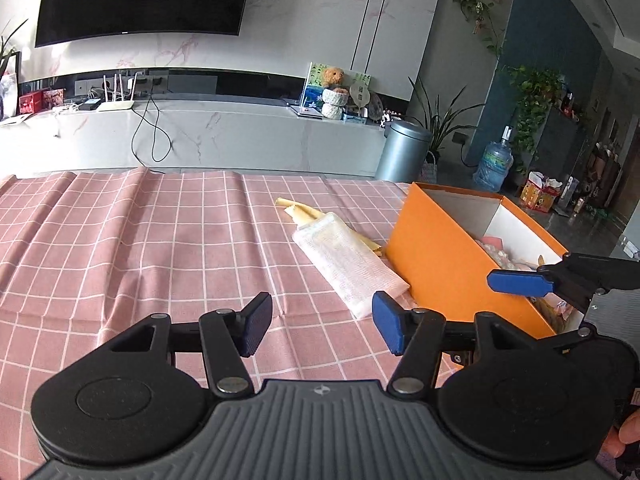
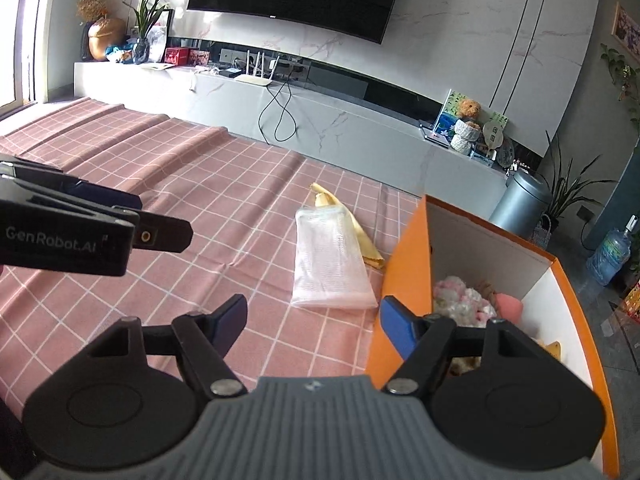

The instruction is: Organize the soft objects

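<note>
A white mesh pouch (image 1: 348, 264) (image 2: 330, 264) lies flat on the pink checked tablecloth, on top of a yellow cloth (image 1: 300, 212) (image 2: 366, 242). Just right of them stands an orange box (image 1: 436, 264) (image 2: 404, 248), open at the top, with pink and white plush items (image 2: 460, 300) inside. My left gripper (image 1: 322, 326) (image 2: 164, 218) hovers open over the cloth just short of the pouch's near end, with nothing between its fingers. My right gripper (image 2: 314, 322) is open and empty too, its right finger over the box's near wall. One of its blue fingertips (image 1: 520, 282) shows above the box.
The tablecloth (image 1: 140, 248) is creased toward the far left. Beyond the table's far edge run a marble TV console (image 1: 224, 128) with a router and cables, a grey bin (image 1: 402, 152), a water bottle (image 1: 494, 164) and potted plants.
</note>
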Tool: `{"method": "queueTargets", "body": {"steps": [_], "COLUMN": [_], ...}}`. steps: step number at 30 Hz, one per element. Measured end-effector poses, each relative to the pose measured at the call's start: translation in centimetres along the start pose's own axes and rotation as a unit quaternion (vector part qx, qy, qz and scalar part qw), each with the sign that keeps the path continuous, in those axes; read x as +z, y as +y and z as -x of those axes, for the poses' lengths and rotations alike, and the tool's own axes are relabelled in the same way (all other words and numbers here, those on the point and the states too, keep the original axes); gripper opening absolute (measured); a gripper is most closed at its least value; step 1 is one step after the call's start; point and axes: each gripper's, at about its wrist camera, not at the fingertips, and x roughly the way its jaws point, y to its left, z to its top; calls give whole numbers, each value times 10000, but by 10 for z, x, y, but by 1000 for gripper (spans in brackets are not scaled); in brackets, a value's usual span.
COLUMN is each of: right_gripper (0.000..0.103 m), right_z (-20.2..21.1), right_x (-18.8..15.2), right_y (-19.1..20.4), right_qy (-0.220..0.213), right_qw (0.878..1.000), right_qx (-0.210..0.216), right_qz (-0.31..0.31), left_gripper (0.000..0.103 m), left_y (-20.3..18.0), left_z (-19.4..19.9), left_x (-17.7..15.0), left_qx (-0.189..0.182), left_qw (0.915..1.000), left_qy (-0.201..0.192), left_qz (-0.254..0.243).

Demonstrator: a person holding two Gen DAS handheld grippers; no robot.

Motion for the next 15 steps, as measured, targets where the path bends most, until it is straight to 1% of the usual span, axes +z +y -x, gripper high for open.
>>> {"method": "queueTargets", "body": {"steps": [2, 4, 7, 9, 11, 15], "right_gripper": [72, 72, 72, 72, 72, 72], "right_z": [-16, -37, -65, -85, -102, -134], "right_x": [9, 18, 30, 38, 44, 56], "right_y": [0, -1, -2, -4, -7, -13], "right_qy": [221, 490, 778, 935, 1091, 1298], "right_qw": [9997, 9986, 9964, 9949, 9933, 9909], "right_qx": [37, 188, 334, 350, 334, 257], "right_qz": [26, 1, -39, -102, -186, -259], "left_gripper": [68, 68, 68, 68, 67, 67], "left_y": [2, 6, 14, 20, 28, 43], "left_z": [-9, -19, -34, -44, -53, -68], "left_x": [4, 9, 13, 15, 18, 21], "left_qx": [53, 57, 40, 76, 97, 138], "left_qw": [9999, 9995, 9988, 9983, 9979, 9974], "left_qy": [152, 299, 479, 561, 627, 709], "left_qz": [1, -3, -109, -160, -95, -83]}}
